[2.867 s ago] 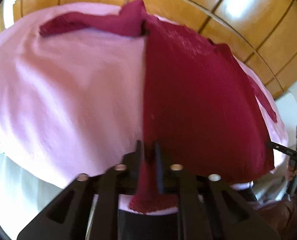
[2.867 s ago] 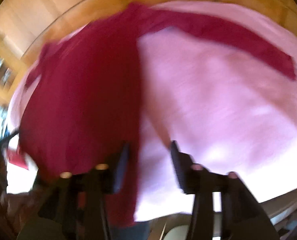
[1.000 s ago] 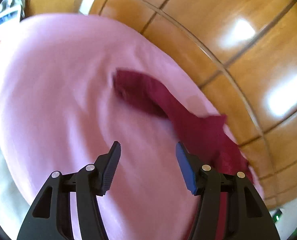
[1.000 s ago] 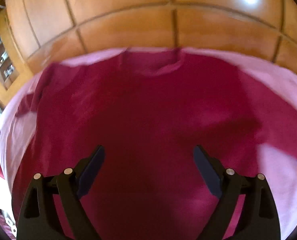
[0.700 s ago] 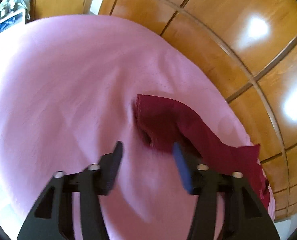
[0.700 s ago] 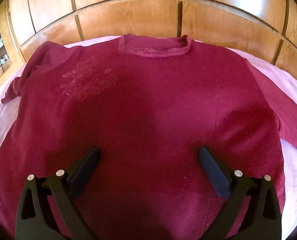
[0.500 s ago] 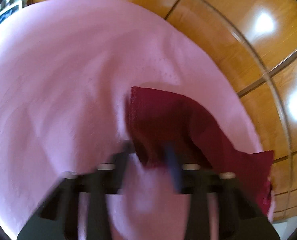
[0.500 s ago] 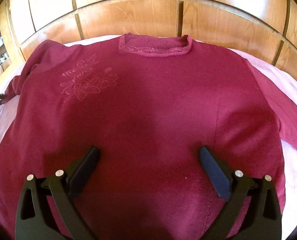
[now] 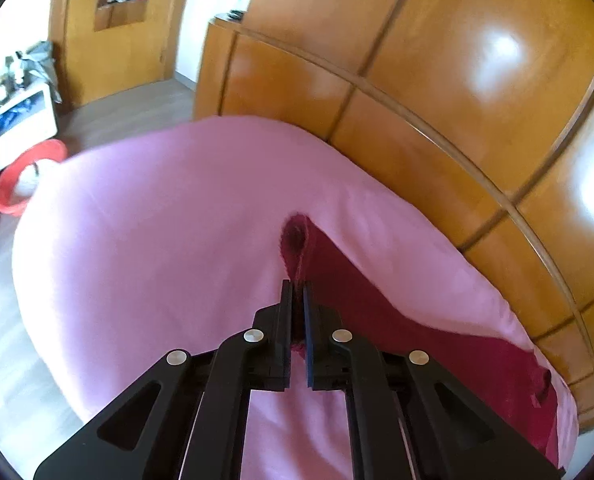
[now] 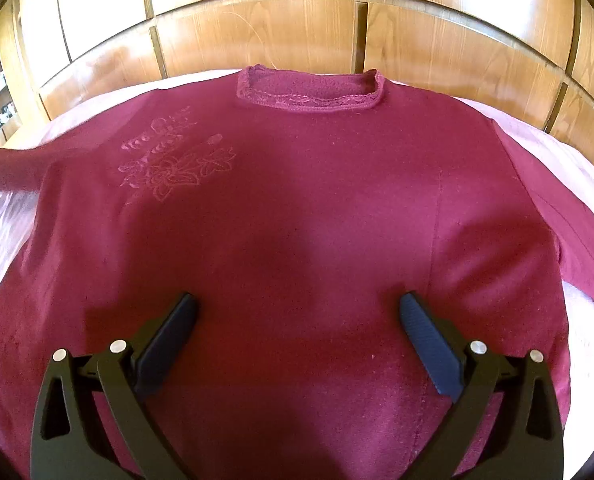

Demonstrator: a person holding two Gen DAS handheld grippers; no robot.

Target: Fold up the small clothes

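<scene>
A maroon long-sleeved top (image 10: 297,216) lies spread flat on a pink sheet (image 10: 569,152), neckline (image 10: 309,96) away from me, embroidered flower at its upper left. My right gripper (image 10: 297,308) hovers over the lower middle of the top, jaws wide open with nothing between them. In the left wrist view my left gripper (image 9: 298,292) is shut on the cuff of the top's sleeve (image 9: 377,308), lifted off the pink sheet (image 9: 157,220). That raised sleeve (image 10: 13,170) shows at the left edge of the right wrist view.
A wooden panelled headboard (image 10: 297,28) runs along the far side of the bed. In the left wrist view a red basin (image 9: 21,184), a white cabinet (image 9: 17,116) and a wooden door (image 9: 109,40) stand beyond the bed's left end.
My left gripper closed on the sleeve's cuff and lifted it off the sheet. The right gripper opened a little wider and stayed over the top.
</scene>
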